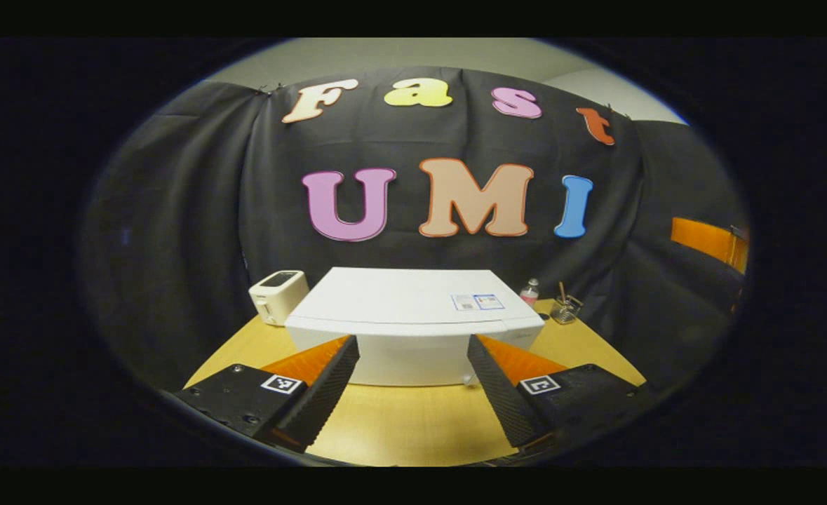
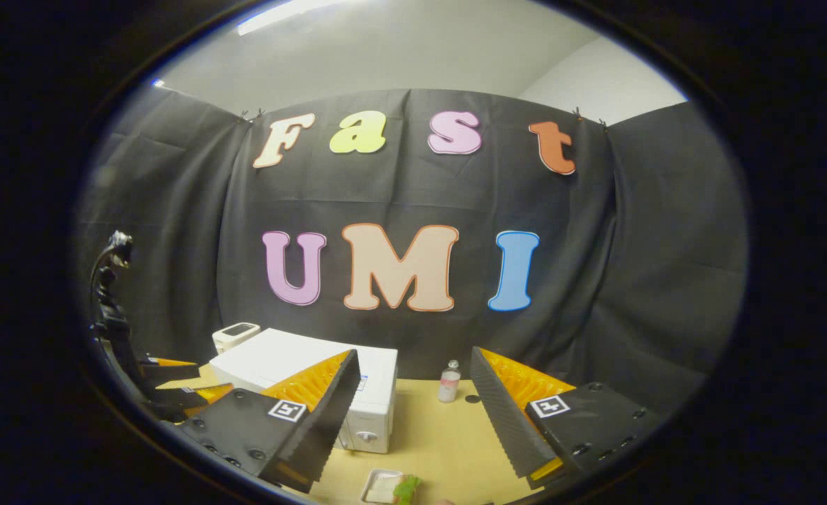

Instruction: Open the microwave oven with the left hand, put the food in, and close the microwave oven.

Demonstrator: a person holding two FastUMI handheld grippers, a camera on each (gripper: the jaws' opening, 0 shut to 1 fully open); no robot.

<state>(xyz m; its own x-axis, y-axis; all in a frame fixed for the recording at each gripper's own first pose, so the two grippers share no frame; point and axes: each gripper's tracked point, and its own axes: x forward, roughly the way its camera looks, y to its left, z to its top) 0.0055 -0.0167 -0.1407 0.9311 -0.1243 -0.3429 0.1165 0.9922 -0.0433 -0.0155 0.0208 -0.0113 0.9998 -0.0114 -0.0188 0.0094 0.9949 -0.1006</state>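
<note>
Your left gripper (image 1: pixel 413 382) and right gripper (image 2: pixel 413 414) both hang spread wide and empty above the pale wooden table (image 1: pixel 399 428), the closed white box-shaped microwave oven (image 1: pixel 413 326) straight ahead, the food in its small white tray (image 2: pixel 388 487) lying just below your right fingers.

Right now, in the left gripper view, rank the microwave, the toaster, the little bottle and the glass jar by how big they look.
1. microwave
2. toaster
3. bottle and glass jar: these look about alike, and both sit far back, so no ranking between them.
</note>
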